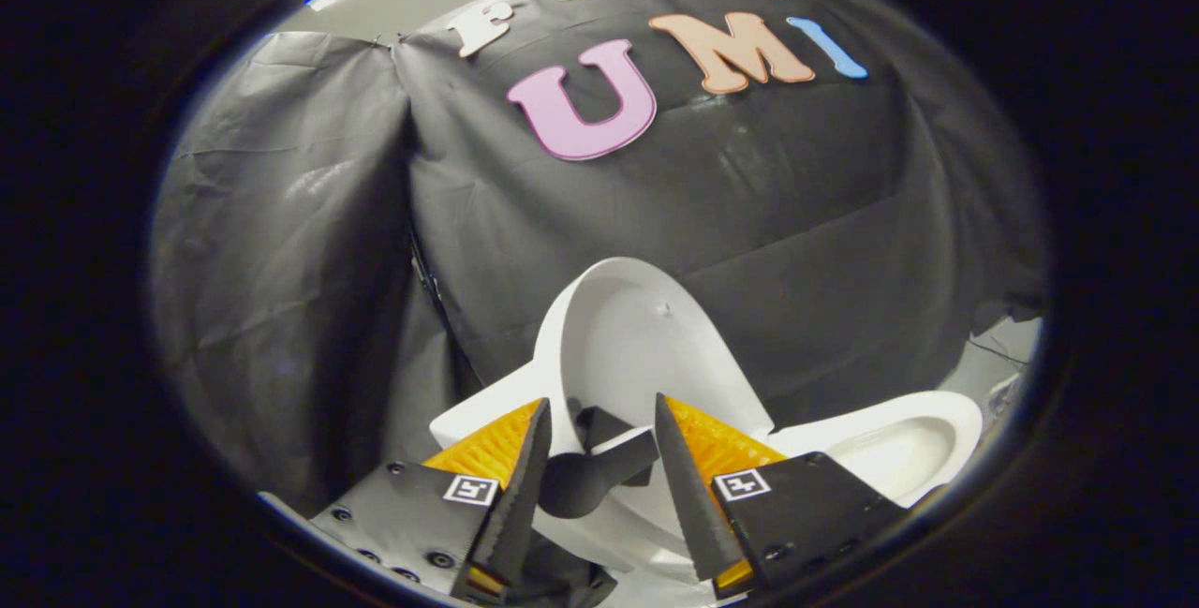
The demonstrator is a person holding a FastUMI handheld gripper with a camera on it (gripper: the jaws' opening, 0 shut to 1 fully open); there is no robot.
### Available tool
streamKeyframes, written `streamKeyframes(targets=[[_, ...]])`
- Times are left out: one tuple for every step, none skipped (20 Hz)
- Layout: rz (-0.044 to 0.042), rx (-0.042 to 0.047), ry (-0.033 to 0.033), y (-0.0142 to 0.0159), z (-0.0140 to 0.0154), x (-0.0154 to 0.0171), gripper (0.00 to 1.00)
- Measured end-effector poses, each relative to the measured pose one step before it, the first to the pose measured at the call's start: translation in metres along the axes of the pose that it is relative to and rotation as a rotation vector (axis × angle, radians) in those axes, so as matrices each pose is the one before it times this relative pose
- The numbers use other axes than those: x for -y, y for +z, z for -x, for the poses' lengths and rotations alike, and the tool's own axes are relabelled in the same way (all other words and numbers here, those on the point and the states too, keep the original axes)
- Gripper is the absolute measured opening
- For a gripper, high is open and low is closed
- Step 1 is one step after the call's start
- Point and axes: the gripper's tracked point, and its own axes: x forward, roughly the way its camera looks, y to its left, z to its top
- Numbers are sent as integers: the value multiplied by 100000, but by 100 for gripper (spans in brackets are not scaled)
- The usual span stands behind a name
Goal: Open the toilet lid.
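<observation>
Toilet lid (pixel 637 336) stands raised above the bowl (pixel 899 444), just ahead of my fingers (pixel 599 430), which are parted and empty. I'd push it gently fully back.

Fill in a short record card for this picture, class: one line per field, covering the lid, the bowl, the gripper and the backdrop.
Toilet lid: raised, standing upright, inner face towards the camera
Toilet bowl: white, open, low beside the lid
Gripper: fingers apart, pressing on nothing
Dark handle piece: between the fingers at the lid's base, touching neither as far as can be seen
Backdrop: black cloth wall behind the toilet
Task state: lid looks open
</observation>
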Motion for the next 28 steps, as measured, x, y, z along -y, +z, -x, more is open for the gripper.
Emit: streamKeyframes(targets=[[1266,1916,-1672,998,309,711,71],[1494,1617,-1783,924,333,923,76],[1609,1451,-1891,1011,564,976,80],[1794,1554,-1741,1051,465,1068,85],[1751,1606,-2180,950,449,1149,88],[1571,1668,-2206,1098,483,1398,92],[1237,1515,-2331,854,463,1323,92],[1145,1255,-2404,777,476,1365,92],[1234,1147,-2307,817,449,1265,92],[1363,1279,-2754,778,463,1429,92],[1366,877,-2581,577,413,1425,92],[1216,719,-2106,641,472,1251,92],[1178,606,-1666,478,381,1041,92],[1392,274,-1523,464,362,1023,92],[1546,396,-1609,466,380,1085,92],[1316,472,-1445,409,330,943,92],[1094,379,-698,335,228,671,92],[1294,101,-345,313,299,576,92],[1537,-170,-96,160,287,500,92],[1668,31,-257,268,346,502,92],[1579,854,-328,483,354,636,92],[677,903,154,422,144,255,92],[596,734,378,265,200,152,92],[573,772,-40,328,213,231,92],[712,651,-364,224,173,377,92],[618,763,-97,353,180,323,92],[462,754,207,318,207,111,92],[602,261,179,220,165,140,92]])
